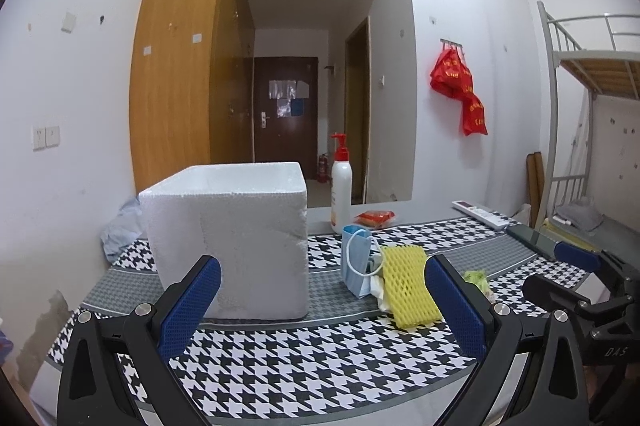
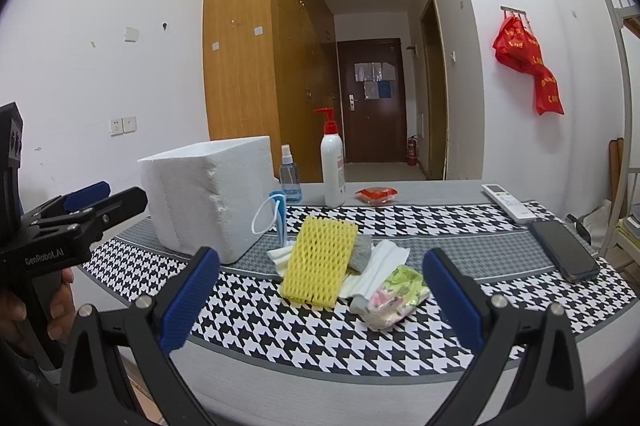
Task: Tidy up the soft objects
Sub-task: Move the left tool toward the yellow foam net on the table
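Note:
A white foam box (image 1: pixel 228 242) (image 2: pixel 204 194) stands on the houndstooth cloth (image 1: pixel 300 358) at the left. To its right lies a pile of soft things: a yellow foam net (image 1: pixel 410 284) (image 2: pixel 320 260), a blue face mask (image 1: pixel 356 260) (image 2: pixel 278 214) standing on edge, white tissues (image 2: pixel 380 262), a grey scrap (image 2: pixel 360 252) and a pastel wrapped packet (image 2: pixel 396 296). My left gripper (image 1: pixel 322 306) is open and empty, just short of the box and pile. My right gripper (image 2: pixel 320 300) is open and empty, in front of the net.
A white pump bottle (image 2: pixel 333 166) (image 1: pixel 341 194), a small spray bottle (image 2: pixel 290 176) and a red packet (image 2: pixel 376 195) stand behind the pile. A remote (image 2: pixel 508 202) and a phone (image 2: pixel 564 250) lie at the right. The table's front edge is near.

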### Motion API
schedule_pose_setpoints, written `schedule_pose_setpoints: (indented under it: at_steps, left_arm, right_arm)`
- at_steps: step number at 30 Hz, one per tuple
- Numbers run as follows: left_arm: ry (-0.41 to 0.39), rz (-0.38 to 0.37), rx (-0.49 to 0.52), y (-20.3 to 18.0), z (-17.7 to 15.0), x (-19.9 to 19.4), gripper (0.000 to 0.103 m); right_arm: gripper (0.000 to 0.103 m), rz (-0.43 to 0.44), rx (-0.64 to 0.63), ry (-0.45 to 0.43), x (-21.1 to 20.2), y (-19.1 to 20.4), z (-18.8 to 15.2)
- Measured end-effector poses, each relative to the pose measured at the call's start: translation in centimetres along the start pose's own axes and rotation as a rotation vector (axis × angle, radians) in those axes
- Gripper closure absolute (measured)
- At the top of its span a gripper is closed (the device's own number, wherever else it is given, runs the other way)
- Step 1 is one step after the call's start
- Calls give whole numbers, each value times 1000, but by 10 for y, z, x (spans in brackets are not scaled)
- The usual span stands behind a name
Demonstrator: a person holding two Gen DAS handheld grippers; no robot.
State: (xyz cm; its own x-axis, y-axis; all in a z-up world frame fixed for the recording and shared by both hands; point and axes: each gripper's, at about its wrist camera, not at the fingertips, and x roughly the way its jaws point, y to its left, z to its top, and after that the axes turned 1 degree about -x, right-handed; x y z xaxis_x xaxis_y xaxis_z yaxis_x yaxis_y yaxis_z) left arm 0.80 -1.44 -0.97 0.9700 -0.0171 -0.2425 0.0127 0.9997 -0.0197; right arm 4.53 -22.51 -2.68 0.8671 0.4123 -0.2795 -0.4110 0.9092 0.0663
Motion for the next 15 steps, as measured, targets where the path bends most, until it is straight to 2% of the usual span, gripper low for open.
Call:
schedule_pose_setpoints:
  at_steps: [15]
  left_arm:
    - [79,-53,4,-13,2,34,1]
  right_arm:
    - [0,-34,2,53,20,-16,-2]
